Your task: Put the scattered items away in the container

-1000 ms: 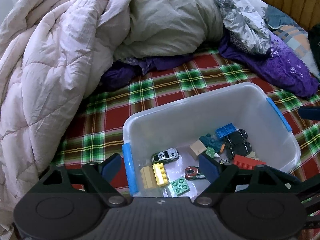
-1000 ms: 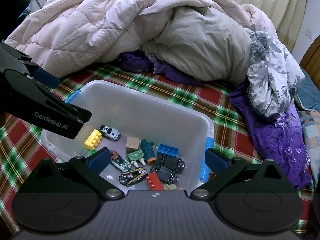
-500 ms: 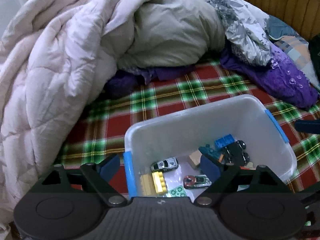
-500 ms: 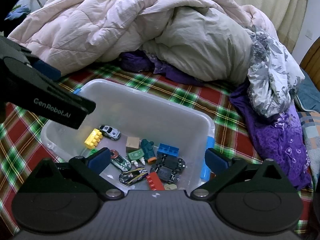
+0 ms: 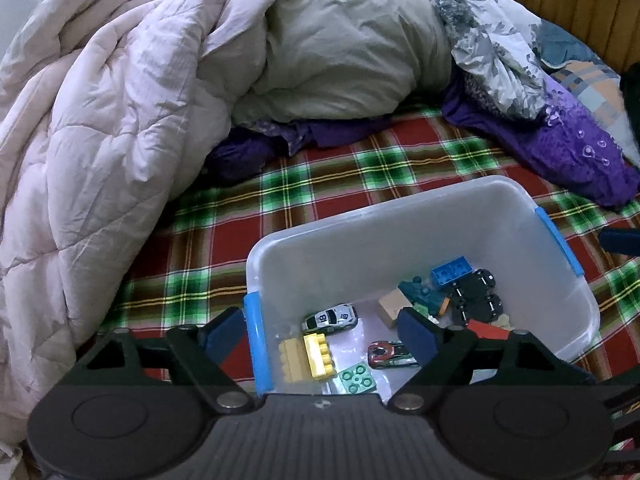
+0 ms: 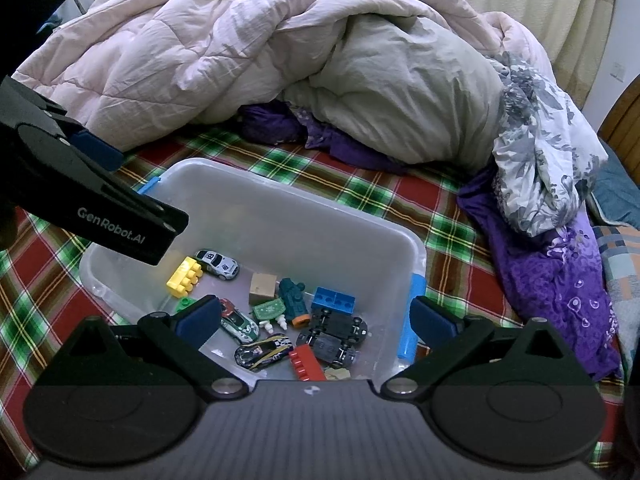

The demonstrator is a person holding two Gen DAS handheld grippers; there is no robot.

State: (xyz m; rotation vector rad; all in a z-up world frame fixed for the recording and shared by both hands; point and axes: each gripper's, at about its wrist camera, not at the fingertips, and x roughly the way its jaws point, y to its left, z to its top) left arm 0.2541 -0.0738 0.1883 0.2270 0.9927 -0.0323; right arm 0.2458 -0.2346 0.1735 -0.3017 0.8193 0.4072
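While both grippers hang over it with nothing between their fingers, the bin [image 5: 400, 236] sits on the plaid sheet [image 5: 320, 184], a clear plastic tub with a blue handle [image 5: 258, 348] at each short end. The left gripper [image 5: 322, 330] has its jaws spread wide: one blue pad lies outside the bin's near end wall, the other over the toys inside. The right gripper [image 6: 316, 318] is spread just as wide, one pad above the bin floor and the other outside the far handle [image 6: 410, 316].

All the toys in view lie on the bin floor. A white car [image 5: 330, 318] marked 18 rests near the left end, just beside a yellow brick [image 5: 318, 356]. A green plate [image 5: 358, 378] lies next to the brick, and a red car [image 5: 390, 354] is close by. Toward the middle are a tan block [image 6: 263, 283], a teal figure [image 6: 293, 300] lying on its side, and a blue brick [image 6: 333, 300]. A black car [image 6: 334, 334] lies upside down, wheels up, touching a red brick [image 6: 306, 364]. A dark car [image 6: 262, 351] with yellow stripes lies just beside that brick, and a green-and-white car [image 6: 239, 323] sits partly hidden behind the right gripper's pad.

Behind the bin a pink quilt [image 5: 100, 120] is heaped over a grey duvet [image 5: 340, 52], with purple cloth [image 6: 552, 280] and a flowered sheet [image 6: 536, 152] spilling to the right. In the right wrist view the left gripper's black arm crosses the bin's left corner.
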